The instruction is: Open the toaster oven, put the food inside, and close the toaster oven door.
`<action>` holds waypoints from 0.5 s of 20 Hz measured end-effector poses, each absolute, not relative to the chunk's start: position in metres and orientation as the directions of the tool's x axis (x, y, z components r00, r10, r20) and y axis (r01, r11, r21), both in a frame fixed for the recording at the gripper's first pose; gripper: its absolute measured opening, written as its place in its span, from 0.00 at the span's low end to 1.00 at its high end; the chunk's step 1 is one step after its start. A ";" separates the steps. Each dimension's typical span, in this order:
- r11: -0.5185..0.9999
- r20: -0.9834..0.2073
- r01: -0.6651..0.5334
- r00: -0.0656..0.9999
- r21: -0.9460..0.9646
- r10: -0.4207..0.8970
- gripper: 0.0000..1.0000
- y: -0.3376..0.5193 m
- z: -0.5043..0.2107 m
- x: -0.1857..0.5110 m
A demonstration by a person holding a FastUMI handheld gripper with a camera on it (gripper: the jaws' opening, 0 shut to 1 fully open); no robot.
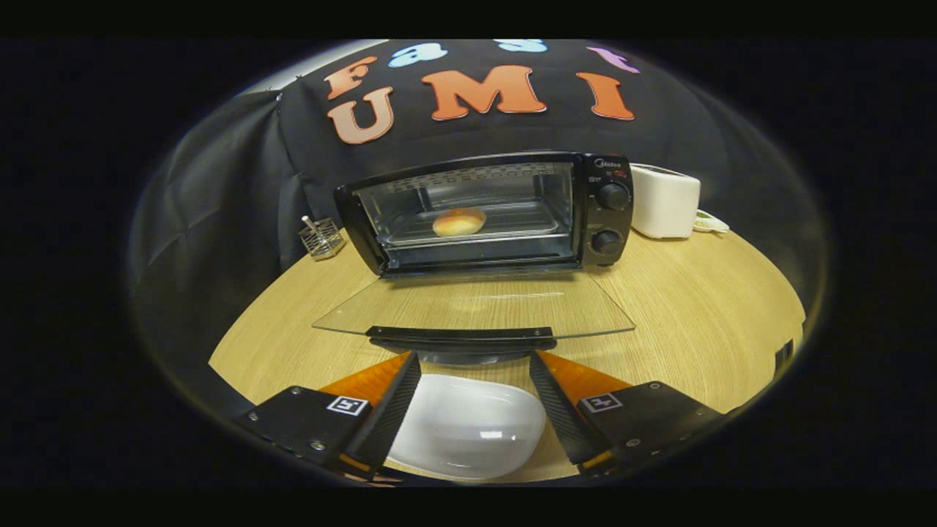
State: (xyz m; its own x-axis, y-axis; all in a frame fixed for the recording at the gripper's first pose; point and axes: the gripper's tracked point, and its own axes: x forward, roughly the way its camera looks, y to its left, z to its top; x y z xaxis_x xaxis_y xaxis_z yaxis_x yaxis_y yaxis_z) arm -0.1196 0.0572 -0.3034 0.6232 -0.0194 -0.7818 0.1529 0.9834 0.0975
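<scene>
Pale wood-grain round table [703, 315] carries everything, with black cloth hung behind it as the booth wall; going from the left, a small wire-mesh holder with a couple of sticks [322, 238] stands well beyond the left finger, beside the oven's left wall and out of any path to the door; next, straight beyond the fingers, the black toaster oven with two round knobs [611, 212] stands with its clear glass door [476, 304] dropped flat toward the gripper, its dark bar handle [460, 335] just ahead of the fingertips; the round golden bun [459, 222] already lies on the metal tray [520, 223] inside, so the door is probably left down only because closing is the step that remains; the gripper [474, 366] has its jaws spread wide and pinching nothing, and an empty white oval dish [468, 424] lies on the table between and beneath them; furthest right, beyond the right finger, a white boxy appliance [665, 201] sits near the oven's knob side; nothing blocks the handle.
</scene>
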 end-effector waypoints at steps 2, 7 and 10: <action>0.988 -0.749 0.141 0.660 0.057 -0.051 0.89 0.054 -0.290 -0.110; 0.992 -0.679 0.122 0.725 -0.043 -0.119 0.86 0.041 -0.264 -0.078; 0.991 -0.637 0.136 0.765 0.006 -0.101 0.87 0.039 -0.248 -0.050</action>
